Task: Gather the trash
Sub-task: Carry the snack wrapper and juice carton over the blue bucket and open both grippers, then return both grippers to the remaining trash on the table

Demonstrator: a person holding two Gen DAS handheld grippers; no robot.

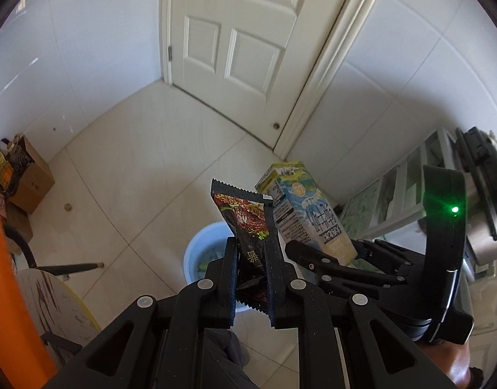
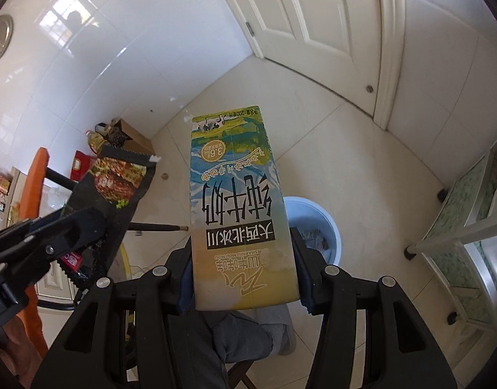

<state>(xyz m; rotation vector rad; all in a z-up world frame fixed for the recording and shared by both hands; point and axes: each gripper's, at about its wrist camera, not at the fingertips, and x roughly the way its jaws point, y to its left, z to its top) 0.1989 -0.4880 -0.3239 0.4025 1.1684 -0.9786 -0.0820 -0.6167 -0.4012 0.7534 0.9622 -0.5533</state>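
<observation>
My left gripper is shut on a black snack wrapper with a food picture, held upright above a light blue trash bin on the floor. My right gripper is shut on a blue and yellow milk carton, held upside down next to the wrapper. The carton also shows in the left wrist view, just right of the wrapper. The bin holds some trash and lies below and right of the carton. The wrapper and left gripper show at the left of the right wrist view.
A white door stands ahead in a tiled corner. A cardboard box with bottles sits on the floor at left. An orange chair back is at left, a white glass-front cabinet at right. The person's legs are below.
</observation>
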